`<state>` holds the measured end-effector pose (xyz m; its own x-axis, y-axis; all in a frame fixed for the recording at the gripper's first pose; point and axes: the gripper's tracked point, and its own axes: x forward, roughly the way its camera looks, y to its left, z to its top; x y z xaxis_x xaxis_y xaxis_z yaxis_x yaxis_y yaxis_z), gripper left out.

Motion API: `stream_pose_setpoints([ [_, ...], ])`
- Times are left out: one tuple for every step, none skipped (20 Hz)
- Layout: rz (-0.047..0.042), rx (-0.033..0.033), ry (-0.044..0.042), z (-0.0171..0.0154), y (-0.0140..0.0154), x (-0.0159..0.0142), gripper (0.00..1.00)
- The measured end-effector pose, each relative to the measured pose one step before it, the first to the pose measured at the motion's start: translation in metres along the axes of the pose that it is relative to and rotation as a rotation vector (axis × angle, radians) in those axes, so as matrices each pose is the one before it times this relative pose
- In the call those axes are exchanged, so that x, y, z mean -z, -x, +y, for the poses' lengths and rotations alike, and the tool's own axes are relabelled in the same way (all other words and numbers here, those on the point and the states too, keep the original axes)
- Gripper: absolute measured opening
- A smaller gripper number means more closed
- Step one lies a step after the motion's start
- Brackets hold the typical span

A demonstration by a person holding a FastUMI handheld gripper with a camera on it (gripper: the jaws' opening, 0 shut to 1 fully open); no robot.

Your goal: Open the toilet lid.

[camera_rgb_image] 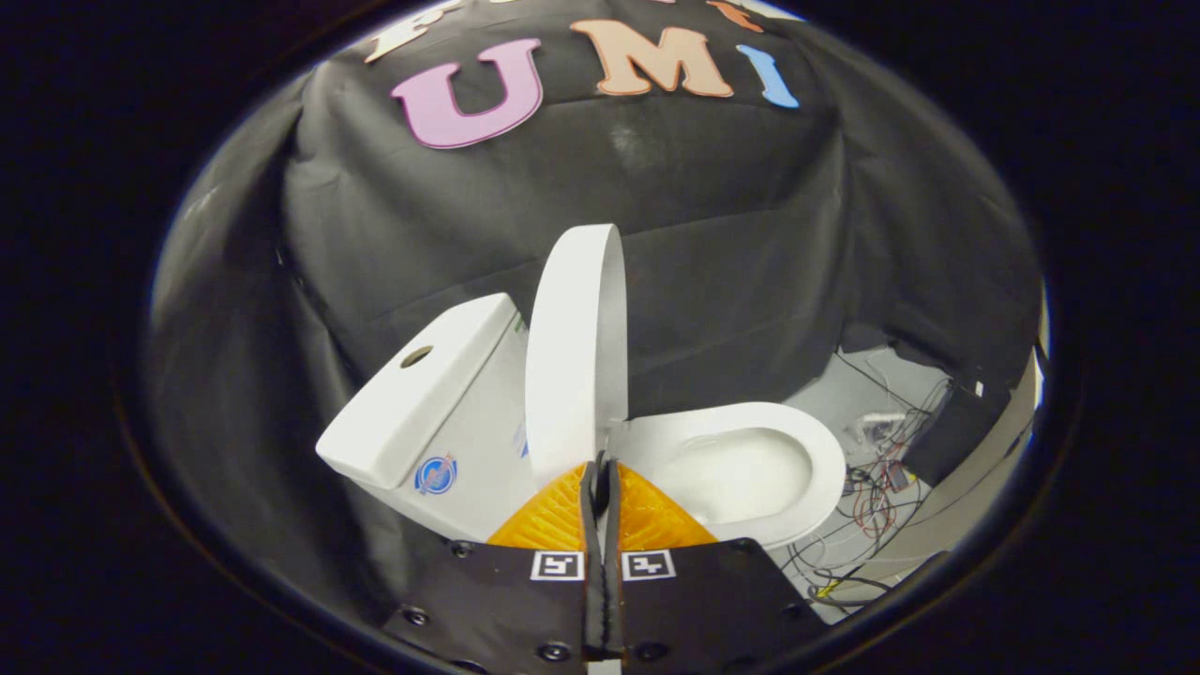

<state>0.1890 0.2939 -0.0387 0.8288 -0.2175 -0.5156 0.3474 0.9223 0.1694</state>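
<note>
A white toilet stands ahead of me against the black cloth wall. Its lid (570, 356) is raised and stands nearly upright, seen almost edge-on, leaning back toward the tank (422, 394). To the right of the lid the seat and bowl (750, 464) lie uncovered. My gripper (600, 466) is shut, its two fingers pressed together with nothing between them. The fingertips sit just in front of the lid's lower edge near the hinge; whether they touch it I cannot tell.
The tank has a round button hole (416, 356) on top and a blue sticker (436, 474) on its side. On the floor to the right of the bowl lie tangled cables (872, 502) and a black box (947, 431).
</note>
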Motion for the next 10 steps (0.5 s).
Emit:
stream_pose_setpoints([
  [0.00361, -0.00720, 0.00974, 0.00551, -0.00075, 0.00005, 0.01],
  [0.00158, -0.00671, 0.00949, 0.00512, -0.00089, -0.00015, 0.01],
  [0.00220, -0.00718, 0.01196, 0.00524, -0.00036, -0.00089, 0.00],
  [0.00129, -0.00598, 0.01017, 0.00467, -0.00032, 0.00157, 0.01],
  [0.00020, -0.00465, 0.01640, 0.00437, -0.00027, -0.00006, 0.01],
  [-0.00012, -0.00185, 0.01420, 0.00336, -0.00055, 0.00054, 0.01],
  [0.00105, -0.00120, 0.01309, 0.00338, 0.00012, -0.00099, 0.01],
  [0.00258, -0.00328, 0.00567, 0.00369, -0.00141, -0.00047, 0.01],
  [0.00179, -0.00541, 0.00557, 0.00485, -0.00043, -0.00053, 0.01],
  [-0.00039, -0.00462, 0.00080, 0.00506, -0.00134, 0.00074, 0.01],
])
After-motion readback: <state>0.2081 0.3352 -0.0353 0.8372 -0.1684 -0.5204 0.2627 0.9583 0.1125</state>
